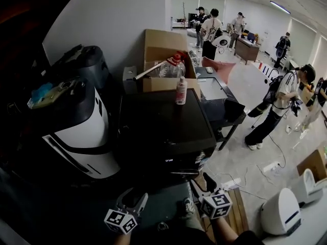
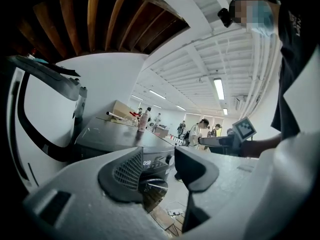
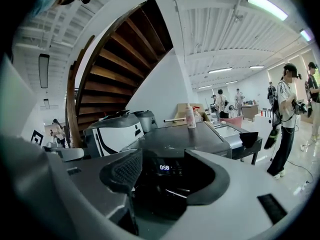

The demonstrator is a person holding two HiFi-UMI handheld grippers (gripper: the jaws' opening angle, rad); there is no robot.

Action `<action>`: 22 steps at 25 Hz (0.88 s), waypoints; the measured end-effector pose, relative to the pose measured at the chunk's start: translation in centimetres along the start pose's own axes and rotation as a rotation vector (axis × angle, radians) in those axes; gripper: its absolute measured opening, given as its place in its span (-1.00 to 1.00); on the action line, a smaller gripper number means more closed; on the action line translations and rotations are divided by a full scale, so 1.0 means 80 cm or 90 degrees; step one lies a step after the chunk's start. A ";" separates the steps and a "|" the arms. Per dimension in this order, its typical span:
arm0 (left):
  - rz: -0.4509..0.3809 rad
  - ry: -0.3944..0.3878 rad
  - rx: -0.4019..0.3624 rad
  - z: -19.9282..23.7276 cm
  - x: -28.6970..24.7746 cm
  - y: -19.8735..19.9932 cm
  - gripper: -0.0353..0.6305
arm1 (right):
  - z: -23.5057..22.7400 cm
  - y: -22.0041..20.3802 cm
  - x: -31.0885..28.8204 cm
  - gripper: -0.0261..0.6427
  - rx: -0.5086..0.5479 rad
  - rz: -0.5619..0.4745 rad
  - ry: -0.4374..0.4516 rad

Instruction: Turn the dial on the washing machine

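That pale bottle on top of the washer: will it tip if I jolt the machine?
Likely tips easily: the bottle is tall, narrow and upright on a small base. It looks like plastic, so probably light, not fragile. It stands near the back edge of the washer top, away from the front panel, so a direct knock seems unlikely.

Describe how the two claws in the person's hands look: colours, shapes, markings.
The left claw and the right claw are alike: a pale grey plastic body ending in two broad dark grey jaws, one with a gridded pad. The left cube and the right cube are white with black square markers.
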State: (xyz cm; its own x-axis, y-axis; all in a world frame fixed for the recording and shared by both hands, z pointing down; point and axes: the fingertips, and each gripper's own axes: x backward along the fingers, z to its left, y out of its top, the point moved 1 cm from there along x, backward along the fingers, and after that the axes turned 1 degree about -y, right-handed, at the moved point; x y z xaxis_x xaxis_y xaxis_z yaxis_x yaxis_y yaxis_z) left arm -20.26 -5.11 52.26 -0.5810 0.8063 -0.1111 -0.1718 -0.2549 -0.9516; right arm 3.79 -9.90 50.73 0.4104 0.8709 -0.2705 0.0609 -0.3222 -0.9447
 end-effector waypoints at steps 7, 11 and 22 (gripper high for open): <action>-0.012 0.024 0.003 0.015 -0.043 0.009 -0.32 | -0.038 0.007 -0.053 -0.20 0.029 0.027 0.003; -0.017 0.031 0.004 0.016 -0.073 0.015 -0.32 | -0.065 0.009 -0.075 -0.20 0.039 0.041 0.004; -0.002 0.023 0.001 0.014 -0.148 0.014 -0.32 | -0.140 -0.016 -0.129 -0.21 0.080 0.093 -0.019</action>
State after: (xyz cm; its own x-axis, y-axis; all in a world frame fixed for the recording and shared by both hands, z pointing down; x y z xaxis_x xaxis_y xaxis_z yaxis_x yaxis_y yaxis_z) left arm -14.44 -15.57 52.83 -0.5514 0.8257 -0.1191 -0.1740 -0.2534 -0.9516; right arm 9.67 -22.61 56.81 0.3786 0.8300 -0.4095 -0.1121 -0.3981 -0.9105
